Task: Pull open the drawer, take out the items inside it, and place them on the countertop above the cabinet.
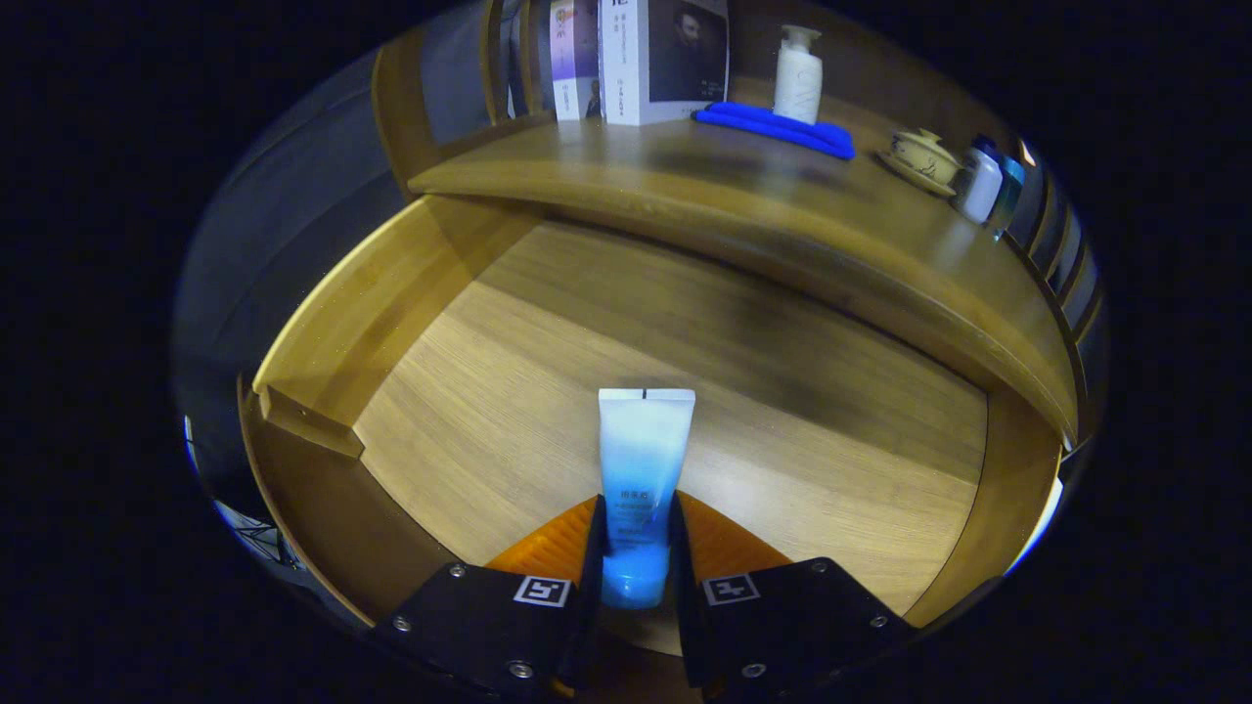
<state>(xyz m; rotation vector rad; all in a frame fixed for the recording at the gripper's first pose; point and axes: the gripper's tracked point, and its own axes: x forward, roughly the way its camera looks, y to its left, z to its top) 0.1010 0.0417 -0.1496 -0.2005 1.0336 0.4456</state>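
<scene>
1. Bench (685,186): wooden countertop above the cabinet, overhanging the back of the drawer. It carries books (641,59) standing at the rear, a folded blue cloth (778,127) with a white pump bottle (797,78) on it, a lidded tea bowl (921,156) on its saucer, and two small bottles (983,181) at the far right end.
2. Drawer (685,391): pulled open, light wood floor bare apart from the tube (no other item visible inside it).
3. Claw (634,548): clenched on the tube's lower end, one finger pressing each side.
4. Tube (641,460): soft squeeze tube, white fading to blue, flat crimped end pointing away from the claw, held over the drawer floor; whether it touches the wood cannot be told.
5. Risk, judged: the tube is soft and tapered, so it may slide out of the grip during the lift.
6. Risk, judged: rising straight up could knock the crimped end against the bench's overhanging edge.
7. Risk, judged: the free bench space lies in front of the cloth; a careless set-down could topple the pump bottle.
</scene>
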